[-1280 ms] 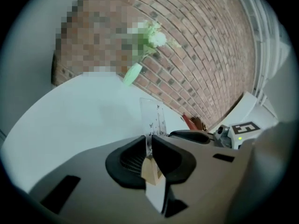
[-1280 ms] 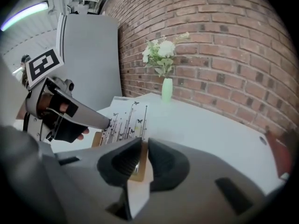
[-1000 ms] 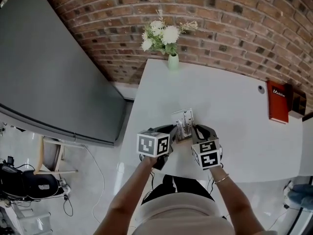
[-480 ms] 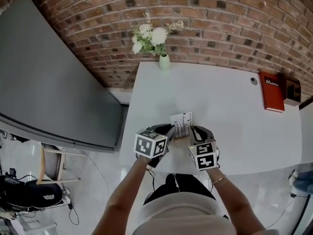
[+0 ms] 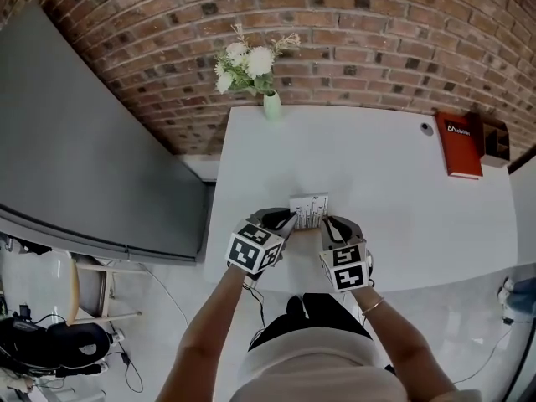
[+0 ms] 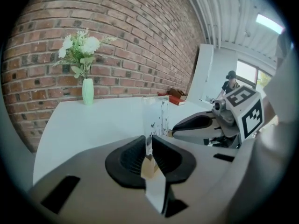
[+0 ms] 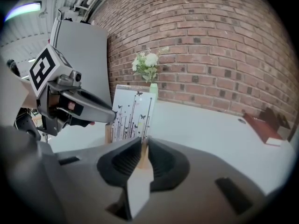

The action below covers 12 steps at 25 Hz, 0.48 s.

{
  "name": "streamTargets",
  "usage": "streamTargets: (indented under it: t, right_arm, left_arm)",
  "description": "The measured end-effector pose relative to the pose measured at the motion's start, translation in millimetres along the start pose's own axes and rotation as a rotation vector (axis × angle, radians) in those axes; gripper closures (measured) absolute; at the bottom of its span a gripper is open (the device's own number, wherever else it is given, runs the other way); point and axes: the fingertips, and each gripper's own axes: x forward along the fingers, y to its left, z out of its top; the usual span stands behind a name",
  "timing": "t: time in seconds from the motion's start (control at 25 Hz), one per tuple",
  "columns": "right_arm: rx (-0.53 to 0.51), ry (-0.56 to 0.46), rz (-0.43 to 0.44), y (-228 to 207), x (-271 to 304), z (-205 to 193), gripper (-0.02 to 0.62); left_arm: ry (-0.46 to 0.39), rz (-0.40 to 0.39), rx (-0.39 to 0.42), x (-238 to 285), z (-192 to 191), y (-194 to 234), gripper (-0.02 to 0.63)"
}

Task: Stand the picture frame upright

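- Jaws of both grippers were found closed on the picture frame, one at each side of it.
- Head view: the picture frame (image 5: 308, 210) was recorded near the front edge of the table (image 5: 394, 182), held between the left gripper (image 5: 287, 219) and the right gripper (image 5: 327, 223). Against a second earlier, the left gripper's marker cube (image 5: 254, 254) was seen rolled over. The frame's face looked shorter front to back, so it was judged tipped nearer to vertical.
- Left gripper view: the jaws were seen clamped on the frame's near edge, with the printed panel (image 6: 156, 118) rising straight beyond them.
- Right gripper view: the jaws were seen shut on the wooden lower corner, with the panel (image 7: 132, 113) upright. Contact of its base with the table could not be confirmed.
- Raising was judged nearly complete, with the release not yet made.
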Motion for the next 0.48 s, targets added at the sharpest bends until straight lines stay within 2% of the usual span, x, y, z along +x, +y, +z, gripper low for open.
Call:
streamTargets:
  t: [0.24, 0.48]
  right_arm:
    - [0.001, 0.001, 0.007, 10.0, -3.0, -0.9, 0.548]
    - [0.000, 0.003, 0.001, 10.8, -3.6, -1.7, 0.548]
  left_arm:
    - [0.014, -0.011, 0.088, 3.4, -0.7, 6.8, 0.563]
    - [0.005, 0.006, 0.100, 2.5, -0.2, 6.6, 0.561]
